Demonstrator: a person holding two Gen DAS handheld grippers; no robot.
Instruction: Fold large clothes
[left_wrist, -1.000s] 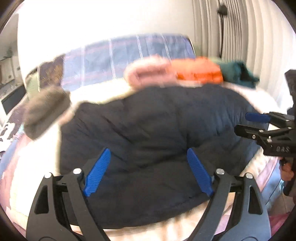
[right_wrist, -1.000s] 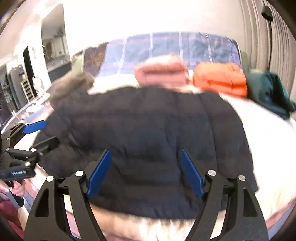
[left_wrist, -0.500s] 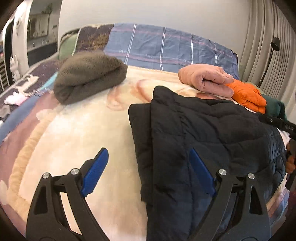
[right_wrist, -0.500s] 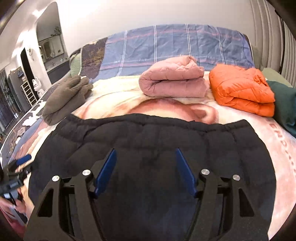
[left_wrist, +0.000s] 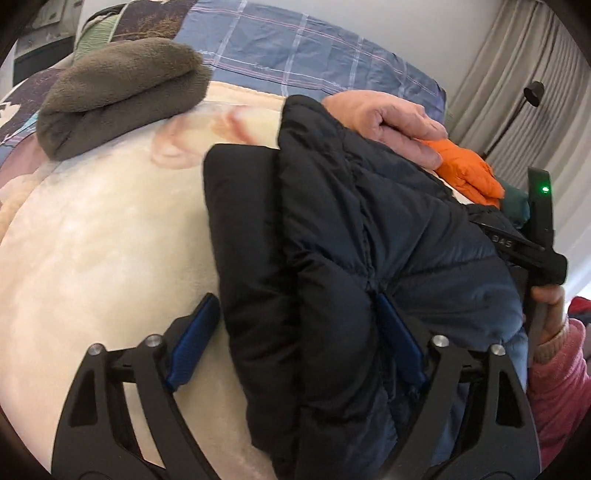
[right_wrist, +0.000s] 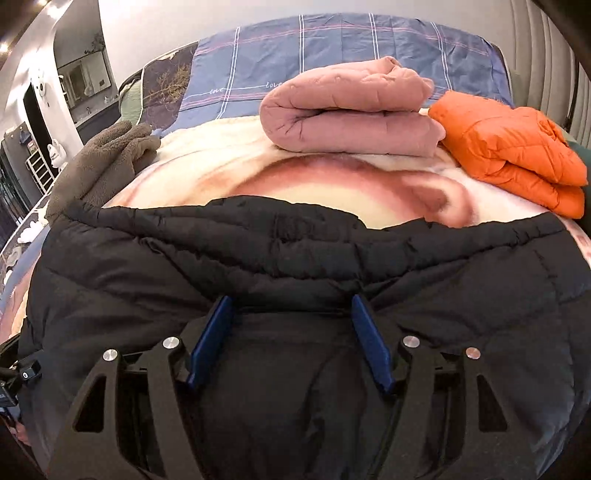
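Note:
A black puffer jacket (left_wrist: 332, 229) lies folded on the bed blanket (left_wrist: 92, 240). My left gripper (left_wrist: 295, 299) straddles the jacket's thick left edge. Its jaws are closing; the right pad is sunk in a crease and the left pad sits just at the jacket's side. In the right wrist view the jacket (right_wrist: 147, 266) fills the lower half. My right gripper (right_wrist: 291, 299) is pressed down into it, with a bunched fold pinched between its blue pads. The right gripper's body (left_wrist: 532, 251) also shows at the jacket's far side, held by a hand in a pink sleeve.
Behind the jacket lie a folded pink quilted garment (right_wrist: 351, 114), a folded orange jacket (right_wrist: 517, 147) and a rolled grey fleece (left_wrist: 118, 92). A blue checked pillow (right_wrist: 369, 44) lines the headboard. Curtains (left_wrist: 517, 92) and a lamp hang on the right.
Both grippers have dropped and closed in on the jacket. The left one swung round to its left edge, which now sits between the jaws. The right pads have sunk into the fabric.

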